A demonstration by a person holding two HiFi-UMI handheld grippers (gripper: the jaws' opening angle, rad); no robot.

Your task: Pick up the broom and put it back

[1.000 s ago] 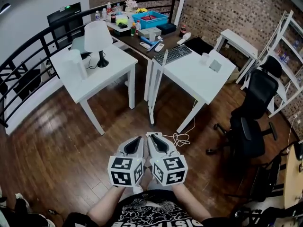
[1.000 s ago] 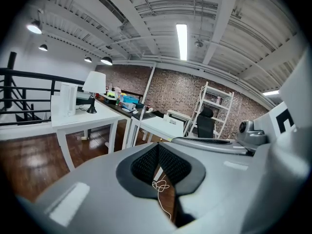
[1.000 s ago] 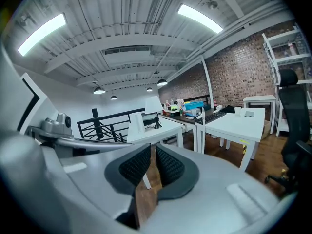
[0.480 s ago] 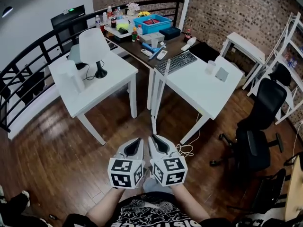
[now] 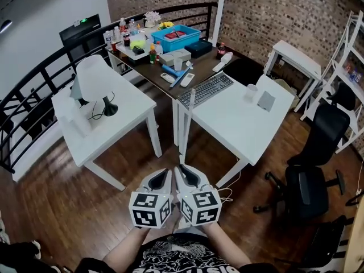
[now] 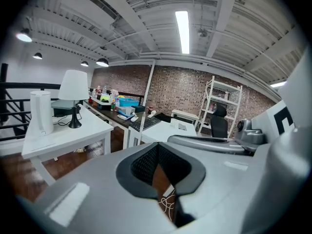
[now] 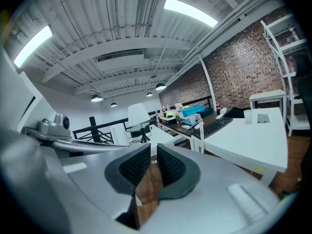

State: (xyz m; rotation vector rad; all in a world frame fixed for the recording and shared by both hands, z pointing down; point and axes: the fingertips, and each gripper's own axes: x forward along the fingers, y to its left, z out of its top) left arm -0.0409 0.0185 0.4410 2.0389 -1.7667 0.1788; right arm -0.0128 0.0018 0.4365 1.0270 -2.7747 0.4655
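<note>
Standing back from the two white worktops [image 5: 227, 118], with both tongs low over the wood floor [image 5: 62, 203]. Holding the left tongs [image 5: 165, 173] shut tight and the right tongs [image 5: 180, 168] shut to a tiny slit, nothing in either. Spotting a thin white stick [image 5: 190, 102] upright between the worktops, maybe the broom, hard to tell. Fits a broom waiting for a grab, or one already put back.

No wording could be read anywhere. The cubes of the left claw [image 5: 162, 174] and right claw [image 5: 183, 171] bore only black-and-white square markers. The small green lit sign [image 5: 83, 21] and the white shirt print [image 5: 170, 256] were too small or blurred to read.
</note>
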